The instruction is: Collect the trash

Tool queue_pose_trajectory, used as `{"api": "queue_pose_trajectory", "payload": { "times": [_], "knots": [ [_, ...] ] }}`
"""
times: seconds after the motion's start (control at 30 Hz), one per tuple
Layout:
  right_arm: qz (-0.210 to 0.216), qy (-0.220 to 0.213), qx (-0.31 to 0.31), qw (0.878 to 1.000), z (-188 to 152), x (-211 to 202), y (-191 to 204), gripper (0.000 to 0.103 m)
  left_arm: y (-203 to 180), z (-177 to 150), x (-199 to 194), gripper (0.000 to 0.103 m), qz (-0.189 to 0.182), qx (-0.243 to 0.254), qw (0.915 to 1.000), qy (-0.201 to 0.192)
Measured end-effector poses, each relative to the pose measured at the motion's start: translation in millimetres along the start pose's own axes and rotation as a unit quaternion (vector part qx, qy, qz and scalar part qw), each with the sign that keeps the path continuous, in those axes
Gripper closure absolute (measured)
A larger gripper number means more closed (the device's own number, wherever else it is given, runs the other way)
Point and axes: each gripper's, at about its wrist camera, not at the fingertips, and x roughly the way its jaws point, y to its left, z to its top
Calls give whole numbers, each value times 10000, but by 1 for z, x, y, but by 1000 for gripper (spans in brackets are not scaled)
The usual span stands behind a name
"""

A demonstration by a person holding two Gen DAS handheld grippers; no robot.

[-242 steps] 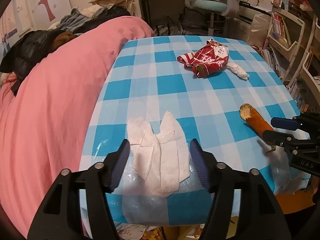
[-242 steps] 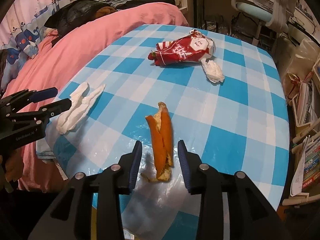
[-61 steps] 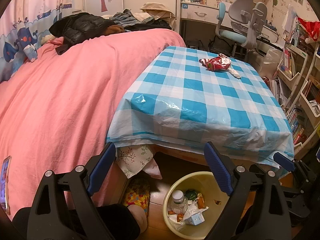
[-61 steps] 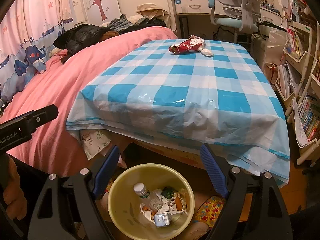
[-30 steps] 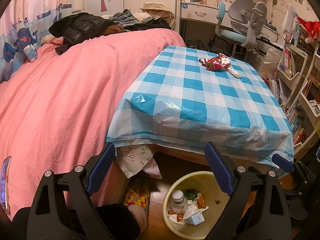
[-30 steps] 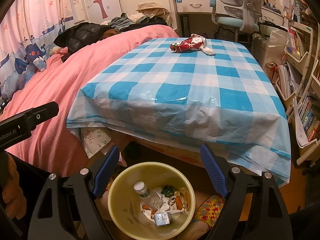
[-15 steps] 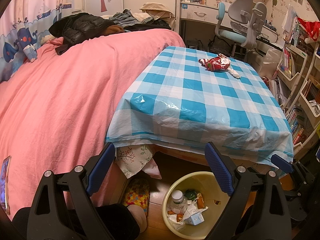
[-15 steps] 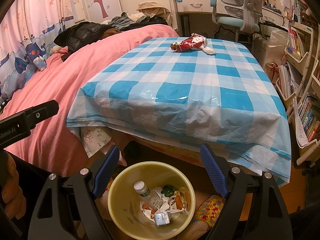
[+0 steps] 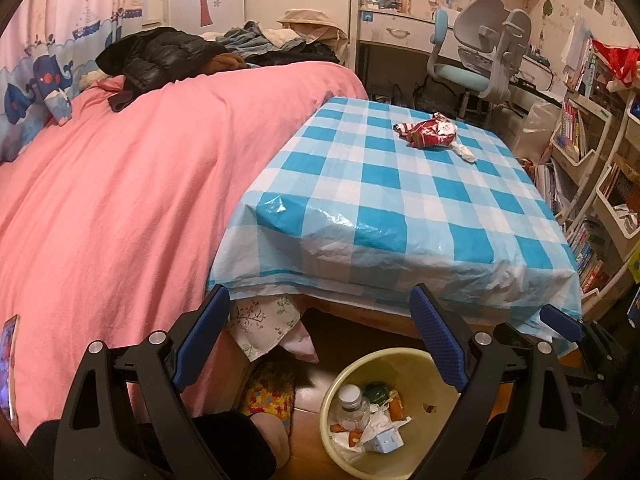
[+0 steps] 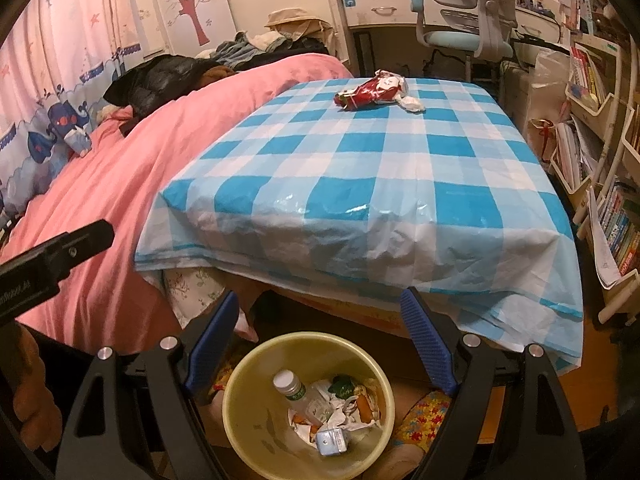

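Observation:
A yellow trash bin (image 9: 412,364) (image 10: 248,412) stands on the floor below the table's near edge, holding a bottle, crumpled tissue, orange peel and a small carton. A crumpled red snack bag (image 9: 430,133) (image 10: 374,89) and a white tissue wad (image 9: 464,152) (image 10: 413,103) lie at the far end of the blue-checked table (image 9: 380,208) (image 10: 360,168). My left gripper (image 9: 320,320) is open and empty, above and left of the bin. My right gripper (image 10: 318,316) is open and empty, right over the bin.
A pink bed (image 9: 120,184) runs along the table's left side with dark clothes piled at its far end. A desk chair (image 9: 484,52) stands beyond the table. Bookshelves (image 10: 600,160) line the right. A patterned slipper (image 9: 270,390) lies beside the bin.
Since 8 s ago the tissue and the orange peel have left the table and lie in the bin; both grippers opened. Over the last second nothing has visibly moved.

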Motion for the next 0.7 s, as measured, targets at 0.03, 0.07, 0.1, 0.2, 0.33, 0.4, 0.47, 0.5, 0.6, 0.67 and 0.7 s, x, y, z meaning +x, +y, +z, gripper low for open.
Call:
{"api": "queue_pose_trajectory", "payload": {
  "times": [0.03, 0.07, 0.1, 0.2, 0.33, 0.4, 0.47, 0.5, 0.6, 0.67, 0.7],
  "knots": [
    [2, -11, 5, 10000, 3, -1, -1, 24, 0, 2, -1, 15, -26, -14, 10000, -15],
    [15, -15, 5, 10000, 7, -1, -1, 24, 0, 7, -1, 15, -74, -28, 10000, -30],
    [33, -29, 8, 10000, 11, -1, -2, 24, 0, 10, -1, 15, -109, -32, 9999, -36],
    [40, -104, -18, 9999, 30, -1, -7, 24, 0, 24, 1, 15, -226, -16, 9997, -79],
    [-33, -226, -103, 9997, 62, 1, -17, 24, -3, 50, 11, 15, -302, 74, 9994, -151],
    [-101, -256, -174, 9995, 81, 6, -25, 20, -4, 62, 19, 15, -348, 95, 9992, -172],
    [-196, -303, -221, 9991, 99, 15, -33, 19, -7, 75, 29, 15, -378, 102, 9991, -176],
    [-227, -293, -220, 9991, 107, 20, -38, 19, -9, 82, 36, 15, -413, 87, 9990, -159],
    [-285, -254, -174, 9991, 129, 40, -51, 19, -18, 99, 54, 15, -506, 75, 9986, -105],
    [-330, -226, -174, 9990, 142, 55, -58, 19, -27, 113, 68, 15, -582, 147, 9981, -105],
    [-359, -209, -180, 9990, 149, 62, -61, 19, -33, 120, 75, 15, -616, 224, 9978, -121]
  ]
}}
